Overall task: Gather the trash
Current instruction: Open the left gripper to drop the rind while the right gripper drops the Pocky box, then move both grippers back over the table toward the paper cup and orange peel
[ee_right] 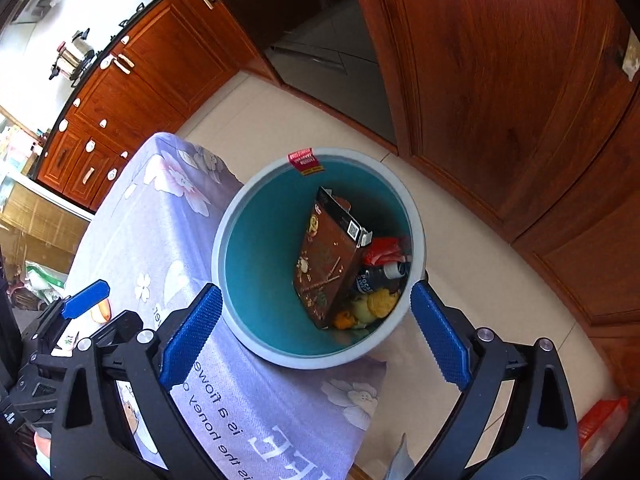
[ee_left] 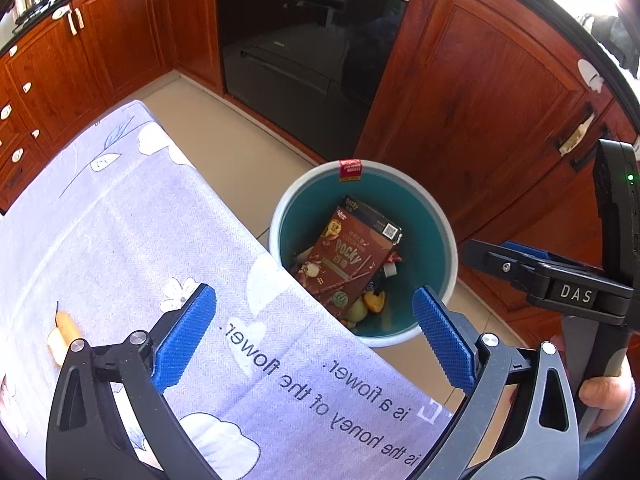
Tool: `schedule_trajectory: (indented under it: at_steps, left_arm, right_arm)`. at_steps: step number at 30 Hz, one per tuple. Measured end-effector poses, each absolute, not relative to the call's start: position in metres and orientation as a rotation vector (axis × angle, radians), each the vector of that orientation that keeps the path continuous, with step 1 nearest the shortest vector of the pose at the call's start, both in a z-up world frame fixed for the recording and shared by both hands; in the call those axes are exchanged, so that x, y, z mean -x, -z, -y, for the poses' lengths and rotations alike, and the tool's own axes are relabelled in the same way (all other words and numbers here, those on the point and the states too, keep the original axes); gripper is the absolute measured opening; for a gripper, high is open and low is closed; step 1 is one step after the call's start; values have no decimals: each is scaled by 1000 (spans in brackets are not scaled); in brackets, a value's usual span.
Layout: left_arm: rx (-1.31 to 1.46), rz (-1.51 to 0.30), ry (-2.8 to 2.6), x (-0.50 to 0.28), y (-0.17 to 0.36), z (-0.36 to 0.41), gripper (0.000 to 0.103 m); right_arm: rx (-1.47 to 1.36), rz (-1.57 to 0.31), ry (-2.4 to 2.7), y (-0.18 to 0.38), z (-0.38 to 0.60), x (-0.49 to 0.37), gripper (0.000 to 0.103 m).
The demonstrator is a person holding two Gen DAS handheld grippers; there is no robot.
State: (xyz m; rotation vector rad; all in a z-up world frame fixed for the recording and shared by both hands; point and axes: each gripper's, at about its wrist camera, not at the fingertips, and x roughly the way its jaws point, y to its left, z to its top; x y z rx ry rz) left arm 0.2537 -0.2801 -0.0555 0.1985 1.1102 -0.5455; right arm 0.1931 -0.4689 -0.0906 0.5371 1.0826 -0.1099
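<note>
Right wrist view: my right gripper (ee_right: pixel 316 332) hangs wide open and empty over the bin (ee_right: pixel 236 216), box (ee_right: pixel 326 256) below, apparently dropped; left gripper (ee_left: pixel 314 338) open too, a scrap (ee_left: pixel 64 334) beside it.

A round trash bin (ee_right: pixel 236 216), teal inside with a pale grey rim, stands on the floor beside the cloth-covered table. Inside, a brown Pocky box (ee_right: pixel 326 268) leans tilted over fruit scraps (ee_right: pixel 380 302), a small bottle (ee_right: pixel 378 276) and a red wrapper (ee_right: pixel 382 250).
</note>
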Motion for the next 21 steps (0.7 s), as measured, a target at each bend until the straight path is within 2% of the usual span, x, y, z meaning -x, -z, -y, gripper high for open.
schedule_trajectory:
  at_steps: [21]
  left_arm:
    - [-175, -1053, 501, -222, 24, 225, 99]
  right_arm:
    - [-495, -1043, 48, 58, 424, -174, 93]
